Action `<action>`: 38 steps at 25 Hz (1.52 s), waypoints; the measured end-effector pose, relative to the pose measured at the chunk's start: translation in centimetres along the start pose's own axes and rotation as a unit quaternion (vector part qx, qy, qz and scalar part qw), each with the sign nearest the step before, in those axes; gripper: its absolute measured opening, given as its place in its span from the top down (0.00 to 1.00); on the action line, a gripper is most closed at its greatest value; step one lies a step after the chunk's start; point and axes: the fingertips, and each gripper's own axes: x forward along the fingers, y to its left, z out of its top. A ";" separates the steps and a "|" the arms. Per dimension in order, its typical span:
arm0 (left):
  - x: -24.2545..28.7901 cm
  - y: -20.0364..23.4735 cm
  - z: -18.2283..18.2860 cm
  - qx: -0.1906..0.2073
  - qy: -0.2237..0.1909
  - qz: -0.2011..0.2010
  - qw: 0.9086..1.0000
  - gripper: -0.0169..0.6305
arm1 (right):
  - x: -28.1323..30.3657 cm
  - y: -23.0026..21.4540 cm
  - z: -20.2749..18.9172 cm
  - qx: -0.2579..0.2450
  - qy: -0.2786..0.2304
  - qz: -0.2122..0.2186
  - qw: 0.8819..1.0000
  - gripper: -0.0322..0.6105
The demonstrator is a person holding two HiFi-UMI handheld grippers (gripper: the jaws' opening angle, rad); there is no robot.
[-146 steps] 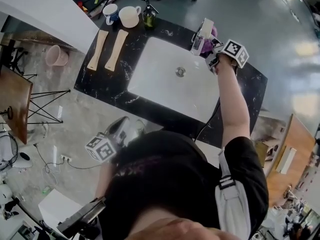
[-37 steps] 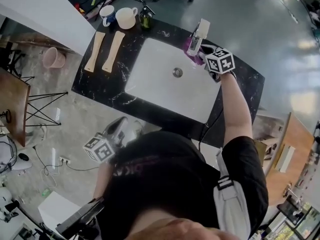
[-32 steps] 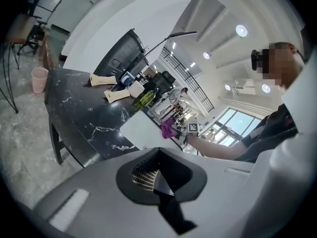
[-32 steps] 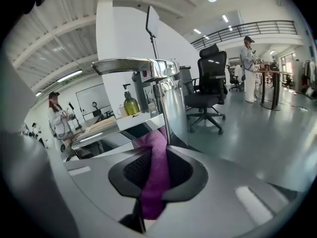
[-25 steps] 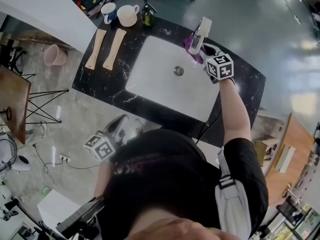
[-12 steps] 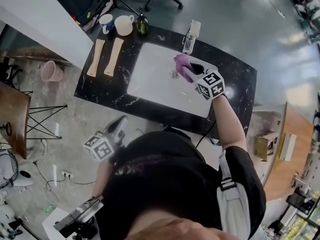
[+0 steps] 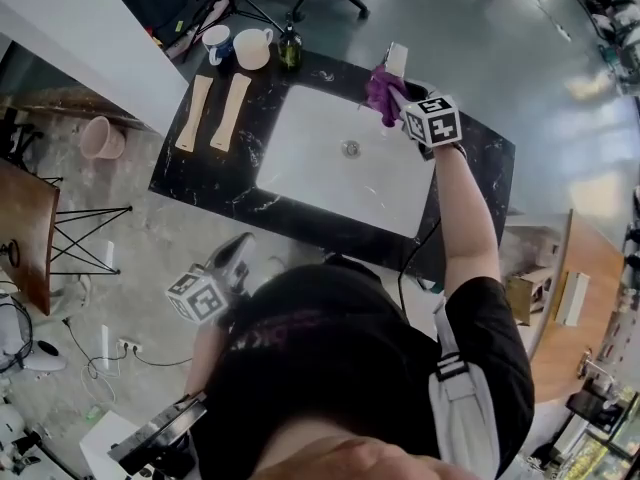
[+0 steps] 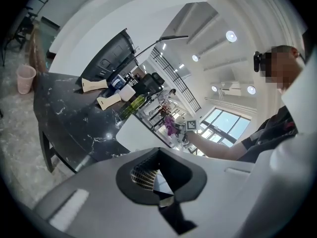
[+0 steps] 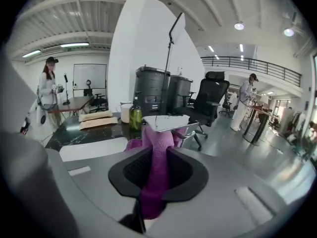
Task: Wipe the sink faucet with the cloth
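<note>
Wipe looks partway done: right gripper (image 7: 396, 96) clamps purple cloth (image 7: 380, 88) against faucet (image 7: 396, 56), more passes likely; left gripper (image 8: 158, 192) slightly apart, empty.

Your cloth (image 9: 158, 143) is a purple, fuzzy terry fabric, matt and nubbly against the smooth, matt grey plastic shell of your right tool (image 9: 157, 171), while the faucet (image 9: 166, 123) beyond it is pale, reflective metal. Your counter (image 7: 215, 173) is glossy black stone veined with white, set round a smooth white sink (image 7: 330, 173) with a soft sheen. You also have two boards (image 7: 231, 110) of pale bare wood, a shiny green glass bottle (image 9: 135, 117) and glazed mugs (image 7: 252, 48).
</note>
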 end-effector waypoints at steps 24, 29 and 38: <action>2.7 -3.5 -1.7 0.045 0.112 -0.144 0.982 0.99 | -15.6 14.9 -9.0 0.304 -0.087 0.056 0.947 0.84; 2.7 -5.7 -6.1 0.051 0.197 -0.212 0.956 0.99 | -24.7 14.9 -18.4 0.460 -0.092 -0.034 0.882 0.83; 0.9 -6.9 -7.5 0.060 0.225 -0.229 0.945 0.99 | -30.2 8.3 -31.6 0.444 0.076 -0.243 0.859 0.83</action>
